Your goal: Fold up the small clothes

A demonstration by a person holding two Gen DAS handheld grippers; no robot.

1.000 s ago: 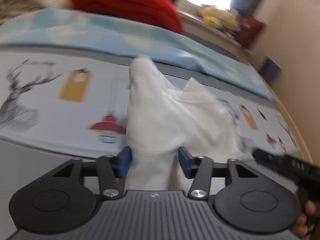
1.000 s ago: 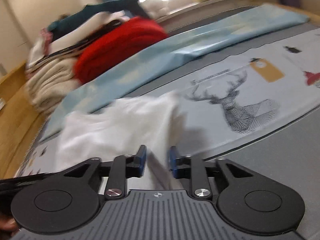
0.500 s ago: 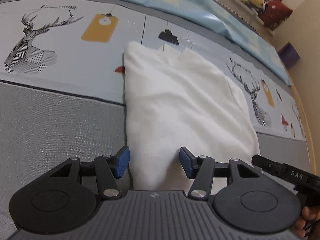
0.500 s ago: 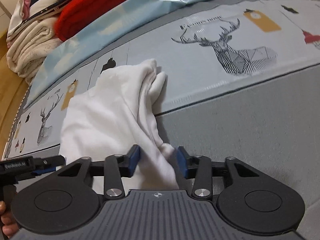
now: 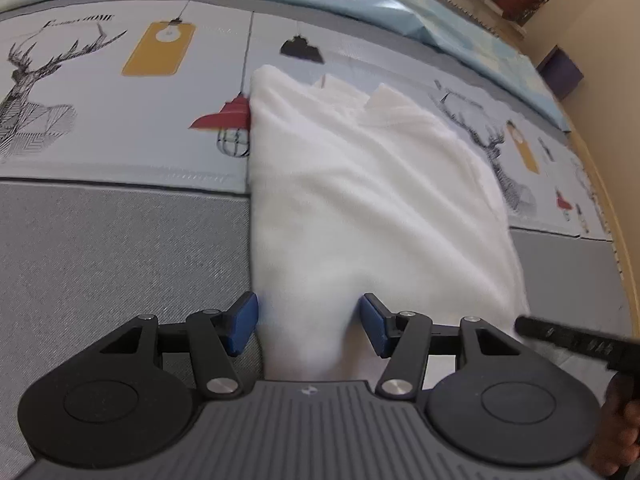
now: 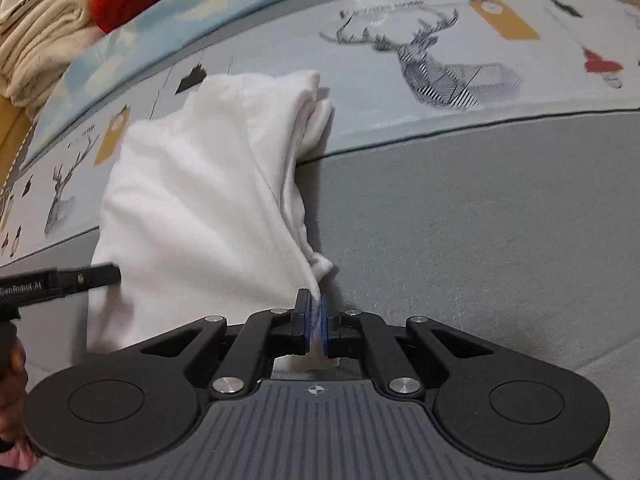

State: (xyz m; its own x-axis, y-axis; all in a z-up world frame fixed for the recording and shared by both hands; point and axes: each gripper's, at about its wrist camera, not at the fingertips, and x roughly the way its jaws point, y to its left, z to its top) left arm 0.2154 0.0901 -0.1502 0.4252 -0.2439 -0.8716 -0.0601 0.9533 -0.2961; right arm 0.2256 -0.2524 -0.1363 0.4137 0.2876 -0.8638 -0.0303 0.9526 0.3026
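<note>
A white fleece garment [image 5: 360, 200] lies folded on the printed grey mat, and shows in the right wrist view [image 6: 200, 200] too. My left gripper [image 5: 309, 320] is open, its blue pads on either side of the garment's near edge, cloth between them. My right gripper [image 6: 316, 312] is shut on the garment's near right corner, with white cloth pinched between its blue pads. The right gripper's black tip shows at the left wrist view's right edge [image 5: 560, 340]. The left gripper's tip shows at the right wrist view's left edge [image 6: 60, 280].
The mat [image 5: 120, 240] carries deer, lamp and tag prints. A light blue sheet [image 5: 400, 8] lies along its far side. A stack of red and cream clothes [image 6: 60, 20] sits at the far left. A wooden floor edge [image 5: 608, 208] runs along the right.
The garment has come down from the air to lie flat on the mat. My right gripper has closed on its corner. My left gripper stays open around the near edge.
</note>
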